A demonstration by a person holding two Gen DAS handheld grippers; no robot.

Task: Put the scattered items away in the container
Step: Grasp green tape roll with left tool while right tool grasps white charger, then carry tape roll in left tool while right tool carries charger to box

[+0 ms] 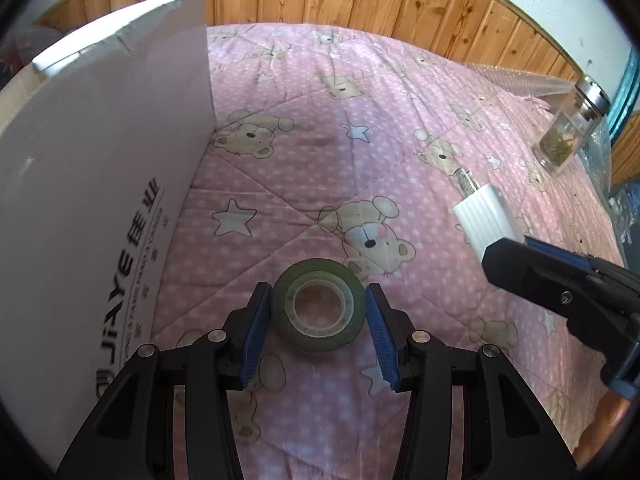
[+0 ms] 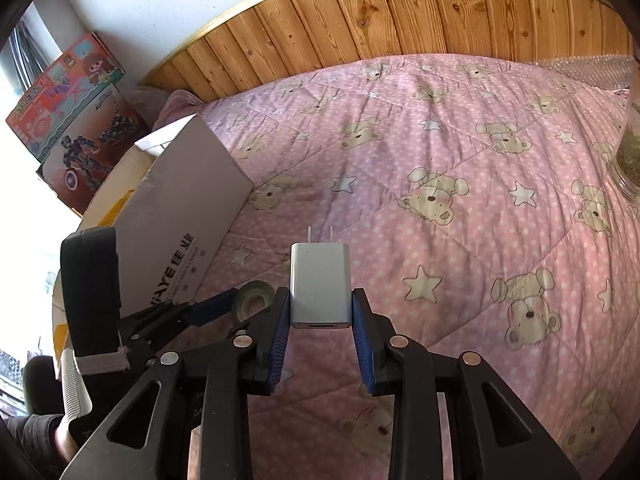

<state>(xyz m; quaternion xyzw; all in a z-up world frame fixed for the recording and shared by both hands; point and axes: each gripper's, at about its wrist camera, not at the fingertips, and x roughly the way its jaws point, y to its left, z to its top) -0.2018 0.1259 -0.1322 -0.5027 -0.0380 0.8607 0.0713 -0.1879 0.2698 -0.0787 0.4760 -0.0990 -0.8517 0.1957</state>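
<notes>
A green tape roll [image 1: 319, 304] lies flat on the pink bear quilt, between the blue pads of my left gripper [image 1: 319, 298]; both pads touch its sides. It also shows in the right wrist view [image 2: 253, 298]. My right gripper [image 2: 321, 300] is shut on a white charger [image 2: 320, 285], prongs pointing away, held above the quilt. In the left wrist view the charger [image 1: 482, 220] sits at the right gripper's tip. The white cardboard box [image 1: 100, 184] stands just left of the tape; it shows in the right wrist view [image 2: 192, 208] too.
A glass jar with a metal lid [image 1: 570, 130] stands at the quilt's far right, its edge in the right wrist view [image 2: 630, 152]. Bubble wrap [image 1: 524, 80] lies by the wooden wall panel. A colourful toy box [image 2: 76, 120] stands beyond the cardboard box.
</notes>
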